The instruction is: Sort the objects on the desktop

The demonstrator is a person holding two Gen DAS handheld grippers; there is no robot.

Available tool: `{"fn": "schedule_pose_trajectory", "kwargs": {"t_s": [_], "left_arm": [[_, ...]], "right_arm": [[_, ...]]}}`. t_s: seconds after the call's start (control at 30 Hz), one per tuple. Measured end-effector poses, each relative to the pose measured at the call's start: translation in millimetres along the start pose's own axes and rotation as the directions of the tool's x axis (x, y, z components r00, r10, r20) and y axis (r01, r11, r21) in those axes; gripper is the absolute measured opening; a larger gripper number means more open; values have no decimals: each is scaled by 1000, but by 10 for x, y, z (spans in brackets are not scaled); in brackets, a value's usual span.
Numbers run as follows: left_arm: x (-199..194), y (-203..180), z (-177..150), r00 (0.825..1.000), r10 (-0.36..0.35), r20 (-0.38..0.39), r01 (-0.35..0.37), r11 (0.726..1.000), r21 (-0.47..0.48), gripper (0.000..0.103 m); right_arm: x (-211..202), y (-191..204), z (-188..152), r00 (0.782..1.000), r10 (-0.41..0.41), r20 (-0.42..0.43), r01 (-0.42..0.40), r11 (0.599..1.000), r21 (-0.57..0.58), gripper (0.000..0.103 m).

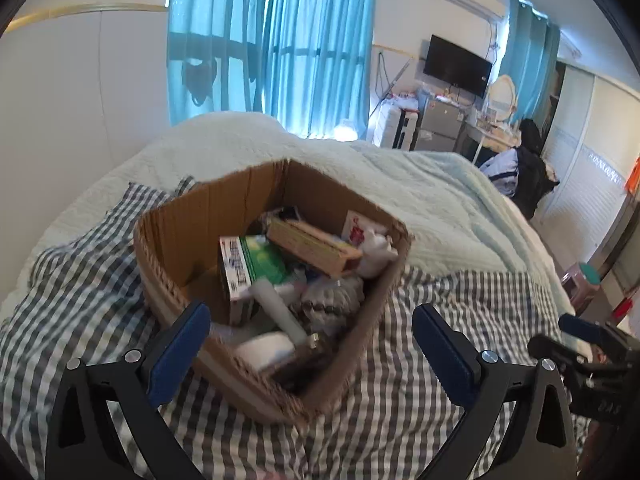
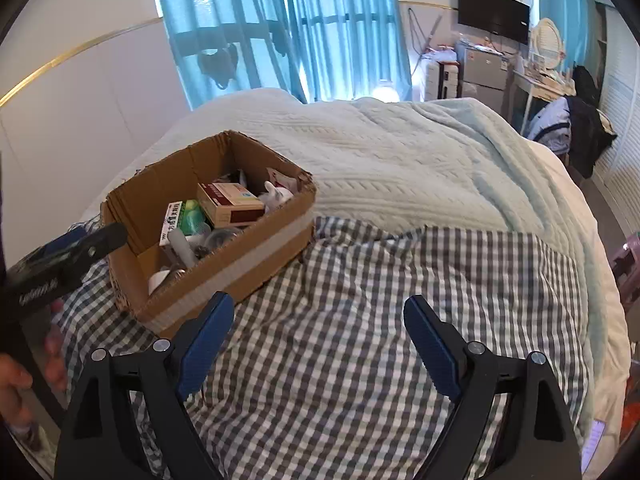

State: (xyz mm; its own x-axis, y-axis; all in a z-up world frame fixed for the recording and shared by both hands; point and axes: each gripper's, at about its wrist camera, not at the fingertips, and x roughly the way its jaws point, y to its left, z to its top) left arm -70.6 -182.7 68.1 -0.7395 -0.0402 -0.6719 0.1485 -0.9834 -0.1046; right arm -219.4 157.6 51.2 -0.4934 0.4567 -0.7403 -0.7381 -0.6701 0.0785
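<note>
An open cardboard box (image 1: 208, 216) (image 2: 248, 264) sits on a grey checked cloth (image 1: 400, 360) (image 2: 360, 320) on a bed. Inside lie a green and white carton (image 1: 256, 264) (image 2: 180, 216), a brown carton (image 1: 312, 246) (image 2: 230, 200), a white tube (image 1: 280, 304) (image 2: 182, 246) and other small items. My left gripper (image 1: 311, 309) is open wide just above the box's near end, with nothing between its fingers. My right gripper (image 2: 319, 299) is open and empty over the checked cloth, to the right of the box. Each gripper shows at the edge of the other's view.
A pale knitted blanket (image 2: 400, 152) covers the far half of the bed. Blue curtains (image 1: 280, 40), a wall television (image 1: 458, 64), a small fridge (image 2: 482, 72) and a chair draped with clothes (image 2: 572, 124) stand beyond. A person's hand (image 2: 12, 380) is at lower left.
</note>
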Motion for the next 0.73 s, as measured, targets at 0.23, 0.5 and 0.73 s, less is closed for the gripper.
{"fn": "schedule_pose_trajectory", "kwargs": {"t_s": [0.23,0.5,0.73], "left_arm": [[21,-145,-230,999,-16,-47,14,999,-31,103],[13,-352,-261,999,-20,-28,21,1000,8,103],[70,-445,-297,998,9,-58,-9,1000,5,103]], "right_arm": [[-47,-159,-145,1000,-8,-2,9,1000,18,87],[23,-325,-224,1000,-8,-26,9,999,50,87],[-28,-434,-281,1000,-12,-18,13,998,63,87]]}}
